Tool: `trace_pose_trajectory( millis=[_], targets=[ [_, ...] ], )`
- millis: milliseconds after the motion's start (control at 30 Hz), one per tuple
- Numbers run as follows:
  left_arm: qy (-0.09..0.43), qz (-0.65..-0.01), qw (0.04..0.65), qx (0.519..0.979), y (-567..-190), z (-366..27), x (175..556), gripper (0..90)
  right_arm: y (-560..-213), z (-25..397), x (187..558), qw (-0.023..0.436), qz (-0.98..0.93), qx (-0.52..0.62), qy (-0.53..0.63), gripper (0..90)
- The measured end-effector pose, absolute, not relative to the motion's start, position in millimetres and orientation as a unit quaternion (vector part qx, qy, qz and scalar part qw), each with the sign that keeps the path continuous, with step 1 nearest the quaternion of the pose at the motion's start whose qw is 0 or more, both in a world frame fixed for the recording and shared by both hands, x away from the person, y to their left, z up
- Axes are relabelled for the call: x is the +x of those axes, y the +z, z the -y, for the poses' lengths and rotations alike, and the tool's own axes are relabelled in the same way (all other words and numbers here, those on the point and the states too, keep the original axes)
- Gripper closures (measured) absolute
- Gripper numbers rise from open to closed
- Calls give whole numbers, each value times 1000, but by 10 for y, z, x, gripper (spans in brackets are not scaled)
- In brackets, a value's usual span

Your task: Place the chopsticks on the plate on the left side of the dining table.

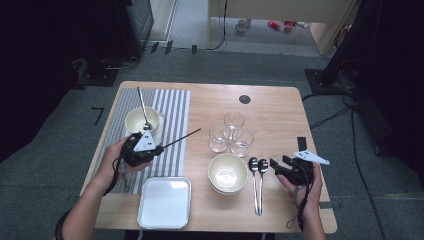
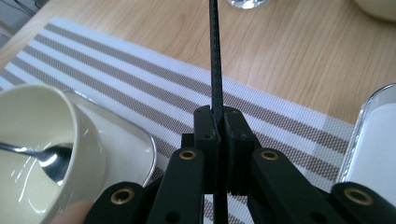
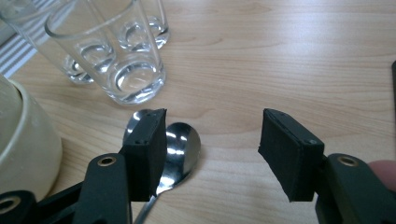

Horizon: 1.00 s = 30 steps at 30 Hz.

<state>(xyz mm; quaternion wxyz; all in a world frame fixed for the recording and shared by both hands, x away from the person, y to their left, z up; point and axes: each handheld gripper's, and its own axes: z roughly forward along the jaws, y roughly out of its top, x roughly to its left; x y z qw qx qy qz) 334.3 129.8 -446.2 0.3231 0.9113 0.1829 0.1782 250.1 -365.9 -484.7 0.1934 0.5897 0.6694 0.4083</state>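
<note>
Black thin rod [image 2: 215,70] clenched in my left gripper [image 2: 219,122], over the striped placemat [image 1: 172,107], tip pointing to 2 o'clock. Cream bowl [image 1: 142,120] with spoon at 12 of it. My right gripper [image 3: 212,144] released, jaws apart above two spoons [image 1: 258,172].

Bare bench [image 1: 280,112] lies open right of the three glasses [image 1: 231,133]. The stacked bowls [image 1: 227,172] and two spoons [image 1: 257,172] crowd the front middle; a tray [image 1: 165,202] blocks the front left.

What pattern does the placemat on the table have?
The placemat has white and brown-grey stripes, clearest in the left gripper view.
</note>
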Motion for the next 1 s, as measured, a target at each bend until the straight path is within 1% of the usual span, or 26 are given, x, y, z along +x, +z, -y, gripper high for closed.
trace_pose_trajectory(
  millis=[200, 300, 667, 800, 1000],
  targets=[
    [177, -220, 304, 910, -4547, -1459, 3440, 868, -4930, 3702, 2462, 189, -671, 594, 402, 419],
    [180, -244, 308, 902, -4564, -1561, 3483, 868, -4963, 3714, 2456, 186, -672, 596, 399, 421],
    [189, -275, 289, 897, -4637, -1758, 3596, 868, -5001, 3709, 2459, 179, -675, 598, 394, 423],
    [194, -290, 276, 896, -4685, -1783, 3650, 868, -5007, 3715, 2461, 178, -674, 599, 394, 426],
    [184, -295, 270, 898, -4743, -1766, 3720, 868, -5020, 3718, 2463, 176, -674, 601, 392, 429]
  ],
)
